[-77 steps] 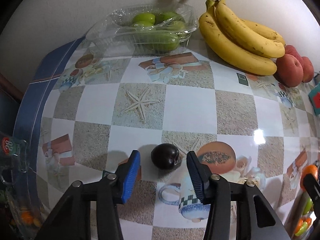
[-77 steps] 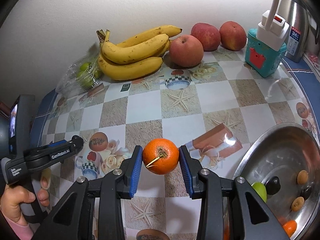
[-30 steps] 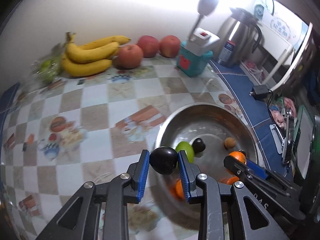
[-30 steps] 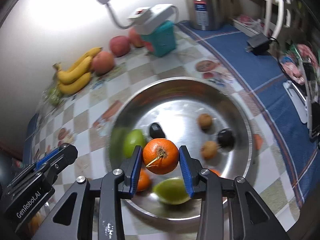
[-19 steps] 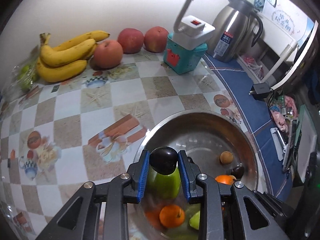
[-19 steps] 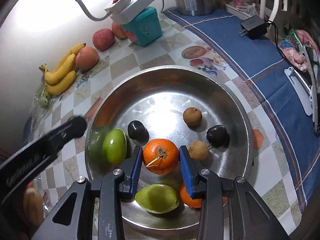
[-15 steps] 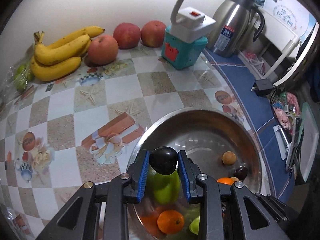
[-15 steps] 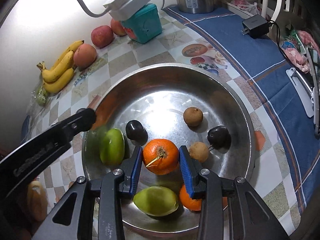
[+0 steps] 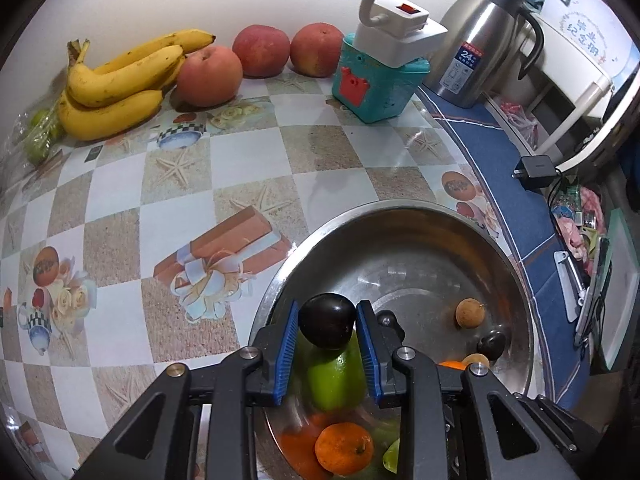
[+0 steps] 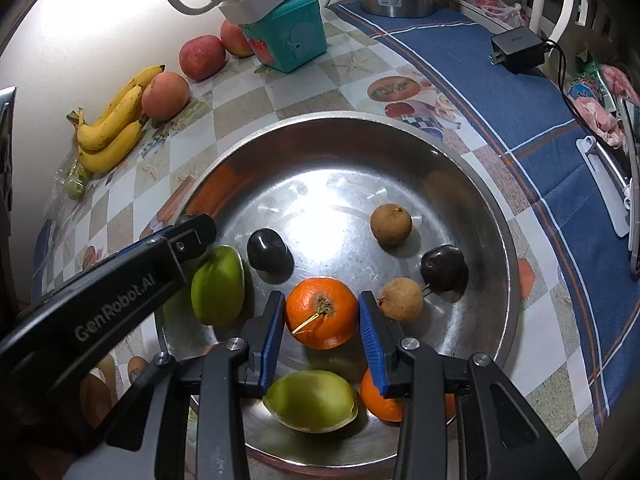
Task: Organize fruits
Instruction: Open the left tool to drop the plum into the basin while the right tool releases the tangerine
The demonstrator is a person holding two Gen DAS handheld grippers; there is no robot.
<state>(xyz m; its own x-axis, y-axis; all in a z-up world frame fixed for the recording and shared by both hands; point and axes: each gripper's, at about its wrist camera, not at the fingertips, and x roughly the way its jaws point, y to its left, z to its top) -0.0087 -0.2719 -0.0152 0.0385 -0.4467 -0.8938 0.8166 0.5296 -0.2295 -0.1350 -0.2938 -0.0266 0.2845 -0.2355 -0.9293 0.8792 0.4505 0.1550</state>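
The left tool [image 9: 327, 334] is clamped on a dark plum [image 9: 327, 326], its blue pads pressed to the fruit's two sides, and holds it above the near-left part of a wide steel bowl [image 9: 400, 210] that stands on the table [image 9: 248, 152]. Directly beneath that plum lies a green mango [image 9: 334, 380], and nearer the camera an orange [image 9: 343, 453] sits on the bowl floor. The right tool [image 10: 322, 322] is closed on a larger orange [image 10: 321, 313] with a short stem, gripped on both sides over the middle of the bowl; whether this fruit touches the metal cannot be told. Around it in the right wrist view lie a second dark plum [image 10: 269, 250], a third plum [image 10: 443, 267] with a stalk, two brown longans [image 10: 391, 224] [image 10: 401, 299], one beside that third plum, a green mango under the left tool's arm [image 10: 218, 285], a yellow-green mango [image 10: 310, 400] near the bowl's front wall, and another orange [image 10: 380, 398] partly hidden behind the right tool's finger. Well apart from the bowl, along the wall, rest a bunch of bananas [image 9: 120, 84], three apples [image 9: 209, 76] [image 9: 261, 50] [image 9: 317, 49], a teal box [image 9: 374, 84] carrying a white lamp base [image 9: 400, 42], and a steel kettle [image 9: 486, 56].
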